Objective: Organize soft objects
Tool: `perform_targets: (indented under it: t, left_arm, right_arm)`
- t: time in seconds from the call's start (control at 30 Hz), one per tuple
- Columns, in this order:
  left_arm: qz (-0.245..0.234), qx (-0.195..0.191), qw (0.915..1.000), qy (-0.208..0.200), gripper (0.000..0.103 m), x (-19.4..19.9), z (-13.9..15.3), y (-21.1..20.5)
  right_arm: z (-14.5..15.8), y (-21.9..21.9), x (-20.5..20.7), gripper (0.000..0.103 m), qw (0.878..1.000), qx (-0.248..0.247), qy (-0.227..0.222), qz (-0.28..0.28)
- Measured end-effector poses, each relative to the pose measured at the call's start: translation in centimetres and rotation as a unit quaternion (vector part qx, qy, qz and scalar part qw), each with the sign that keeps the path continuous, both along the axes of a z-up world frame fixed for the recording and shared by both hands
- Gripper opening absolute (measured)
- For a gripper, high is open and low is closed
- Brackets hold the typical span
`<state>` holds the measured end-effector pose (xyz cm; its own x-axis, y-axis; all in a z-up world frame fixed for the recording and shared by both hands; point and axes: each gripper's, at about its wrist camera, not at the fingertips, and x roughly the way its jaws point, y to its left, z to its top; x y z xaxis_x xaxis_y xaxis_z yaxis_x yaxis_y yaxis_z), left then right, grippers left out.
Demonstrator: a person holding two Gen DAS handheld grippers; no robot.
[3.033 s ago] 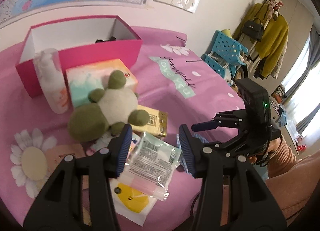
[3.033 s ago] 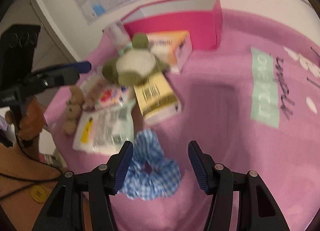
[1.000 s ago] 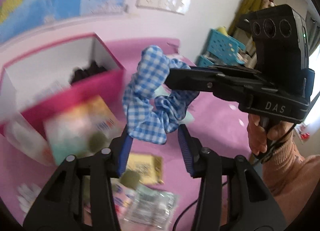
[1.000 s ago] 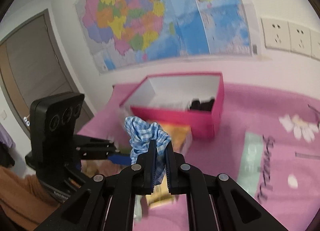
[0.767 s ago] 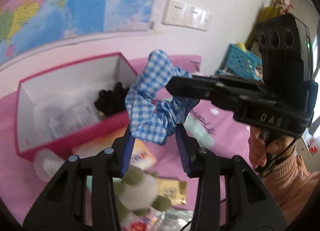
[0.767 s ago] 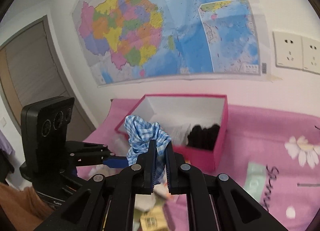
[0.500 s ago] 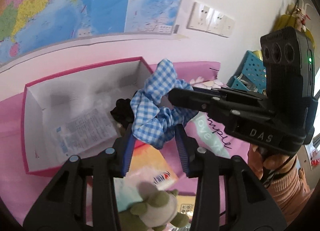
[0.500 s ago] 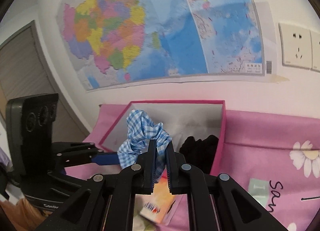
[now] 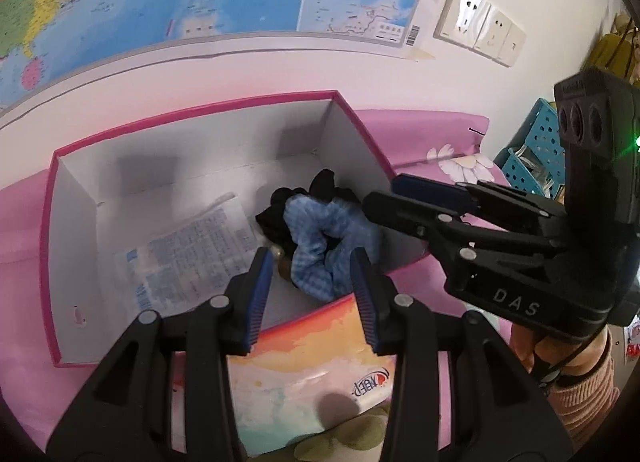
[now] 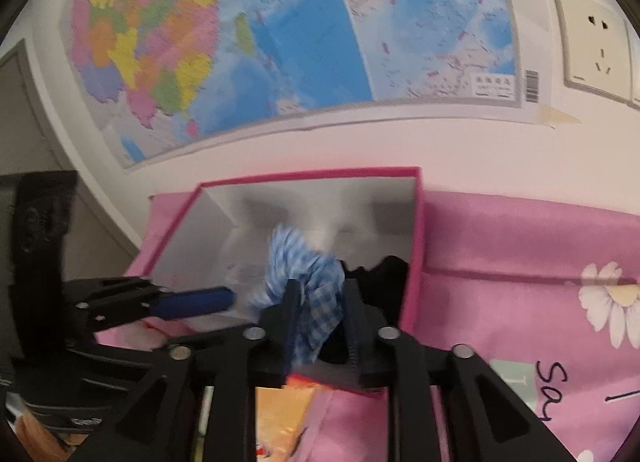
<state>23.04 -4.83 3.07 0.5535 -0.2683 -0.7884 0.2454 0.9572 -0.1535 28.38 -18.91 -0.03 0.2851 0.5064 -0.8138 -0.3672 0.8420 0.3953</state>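
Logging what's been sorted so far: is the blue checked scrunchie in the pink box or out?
In. The blue checked scrunchie lies inside the pink box, beside a black fabric item.

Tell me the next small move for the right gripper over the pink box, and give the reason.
Probably lift the right gripper straight up and back from the pink box. Its jaws are opening, and the blue checked scrunchie already lies inside the box beside the black fabric, though a fold of it seems to sit between the fingers. A slow lift should let it slip free rather than drag it out.
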Motion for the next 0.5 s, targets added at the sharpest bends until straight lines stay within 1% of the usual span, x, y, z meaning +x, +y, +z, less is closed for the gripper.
perform_targets:
  t: [0.07, 0.17, 0.23, 0.4, 0.5]
  left_arm:
    - [0.005, 0.004, 1.0, -0.003, 0.042, -0.2, 0.1, 0.2]
    - [0.007, 0.0, 0.9999, -0.013, 0.042, -0.8, 0.6, 0.5]
    - [0.009, -0.006, 0.9996, -0.026, 0.042, -2.0, 1.1, 1.2]
    - [0.006, -0.023, 0.9981, -0.058, 0.043, -5.3, 3.0, 3.2]
    - [0.011, -0.026, 0.9969, -0.074, 0.046, -7.7, 4.1, 4.8]
  right_arm:
    - [-0.2, -0.1, -0.1, 0.039, 1.0, -0.015, -0.004, -0.009]
    - [0.1, -0.6, -0.6, 0.039, 1.0, -0.017, -0.011, -0.017]
    - [0.6, -0.9, -1.1, 0.039, 1.0, -0.013, -0.015, -0.015]
    - [3.1, -1.8, -3.3, 0.04, 0.999, 0.016, -0.031, 0.0]
    - [4.9, -2.1, -5.0, 0.041, 0.998, 0.042, -0.041, 0.017]
